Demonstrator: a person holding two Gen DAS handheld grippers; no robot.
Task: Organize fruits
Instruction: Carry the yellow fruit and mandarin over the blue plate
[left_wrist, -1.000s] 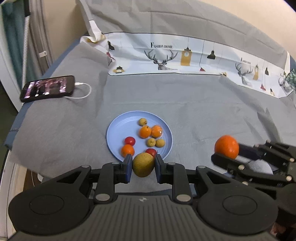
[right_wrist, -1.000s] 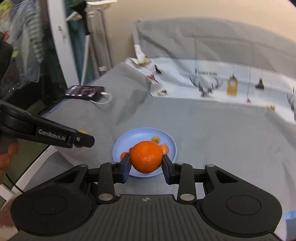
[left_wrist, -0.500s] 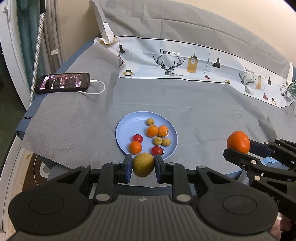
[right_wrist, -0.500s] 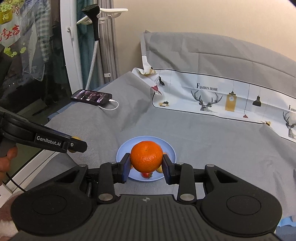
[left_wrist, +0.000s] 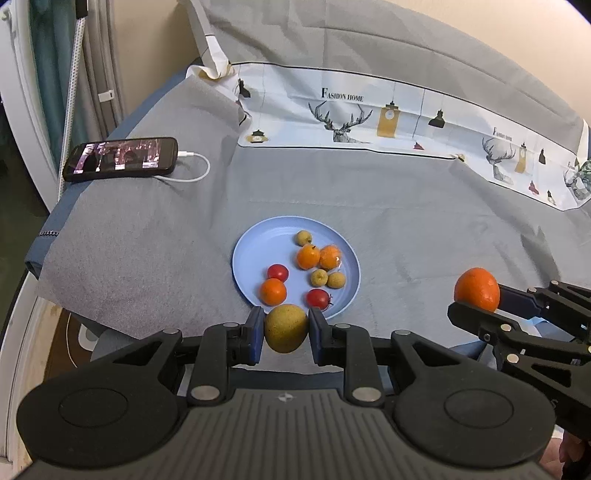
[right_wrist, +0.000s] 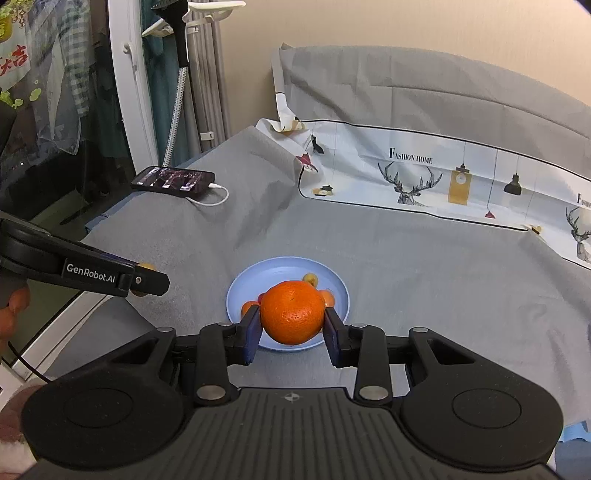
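Observation:
A light blue plate (left_wrist: 258, 243) lies on the grey cloth and carries several small fruits: orange ones, red ones and yellowish ones. My left gripper (left_wrist: 286, 334) is shut on a yellow-brown pear (left_wrist: 286, 328), held in the air just short of the plate's near rim. My right gripper (right_wrist: 293, 325) is shut on a large orange (right_wrist: 293, 312), which hides part of the plate (right_wrist: 240, 291) behind it. In the left wrist view the orange (left_wrist: 476, 289) hangs at the right, apart from the plate. The left gripper's finger (right_wrist: 144, 282) reaches in from the left in the right wrist view.
A phone (left_wrist: 120, 158) with a lit screen and a white cable (left_wrist: 192, 173) lies at the far left of the cloth. A white printed sheet (left_wrist: 388, 118) runs along the back. The cloth's near edge drops to the floor at the left. A person's hand (right_wrist: 11, 310) shows at far left.
Both views have shifted a little: the plate and phone now sit slightly further right in the left wrist view. Both grips are unchanged, pear and orange still held.

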